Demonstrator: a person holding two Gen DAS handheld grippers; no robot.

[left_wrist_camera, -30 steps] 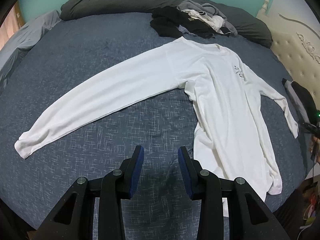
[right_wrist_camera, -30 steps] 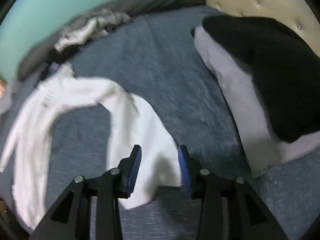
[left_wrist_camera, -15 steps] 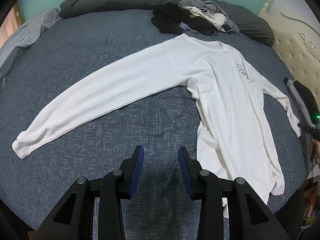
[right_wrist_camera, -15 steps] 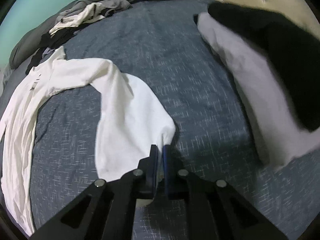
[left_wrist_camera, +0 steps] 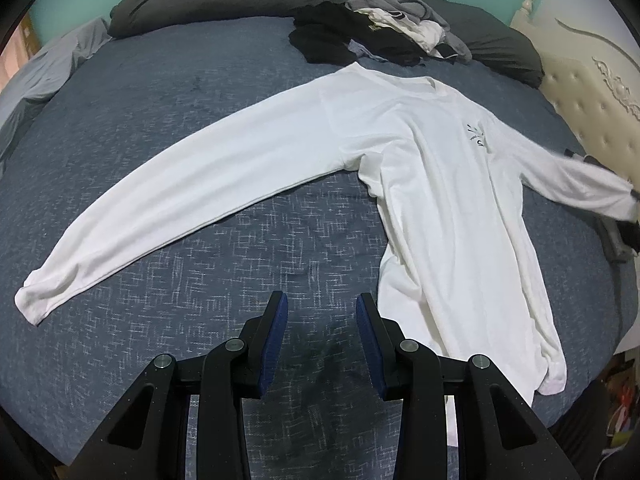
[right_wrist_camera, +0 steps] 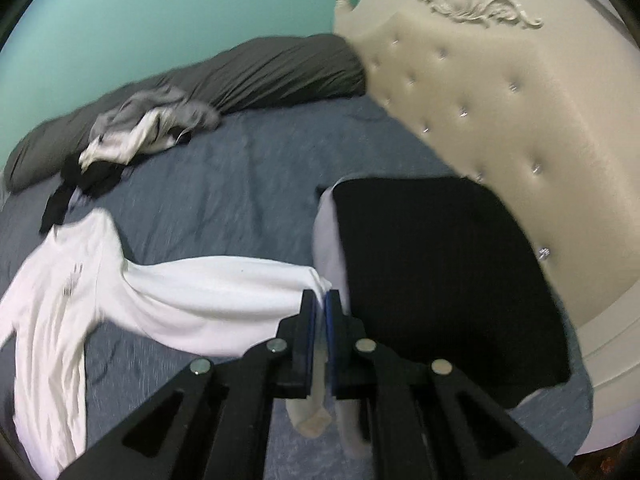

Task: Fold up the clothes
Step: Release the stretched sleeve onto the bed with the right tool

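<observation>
- Blue-grey bedspread covers a bed set against a teal wall, and a white long-sleeved shirt lies on it front up, body flat, collar toward the far pillows.
- Its one sleeve stretches flat and straight across the spread; the other sleeve is lifted off the bed by its cuff.
- That cuff is pinched in the right gripper, jaws together on the cloth, a bit of cuff hanging below.
- The left gripper hovers over bare spread just beside the shirt's hem, jaws apart and empty.
- Judging by this, a sleeve fold is in hand; the next move calls for carrying the cuff inward over the chest without dragging the body.
- Beyond lie a heap of clothes, a folded black garment and a tufted headboard.
</observation>
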